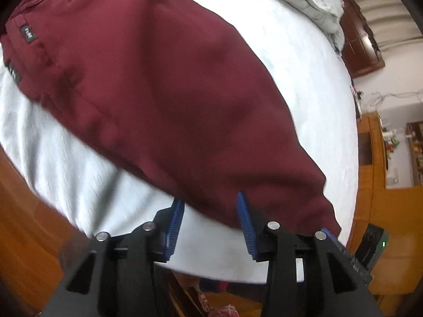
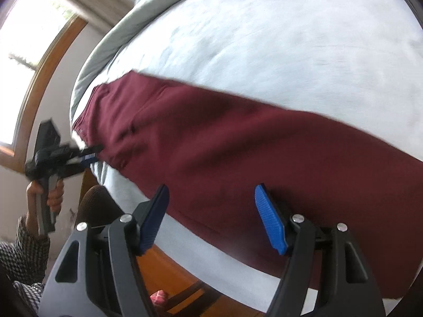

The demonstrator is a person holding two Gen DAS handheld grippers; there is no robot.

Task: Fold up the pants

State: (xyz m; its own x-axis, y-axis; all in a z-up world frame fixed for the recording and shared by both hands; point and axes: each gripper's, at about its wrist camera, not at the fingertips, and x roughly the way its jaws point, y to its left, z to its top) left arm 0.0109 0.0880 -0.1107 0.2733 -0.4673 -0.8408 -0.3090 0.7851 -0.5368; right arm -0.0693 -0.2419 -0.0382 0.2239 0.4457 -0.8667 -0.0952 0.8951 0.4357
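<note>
Lying flat across the pale bed sheet [image 1: 304, 84], centre frame: maroon pants [image 1: 158, 92]. Hovering at the near hem, jaws apart and gripping nothing: left gripper [image 1: 210, 227] and right gripper [image 2: 211, 216]. Probably preparing the next fold; calling for pinching the hem edge.

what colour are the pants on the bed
Maroon, a dark red. The pants show best in the left wrist view, spread on the pale sheet.

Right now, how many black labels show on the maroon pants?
2, both in the left wrist view at the waistband end: one label on the upper left, a second label just below at the fabric's edge. Others may be hidden underneath.
</note>
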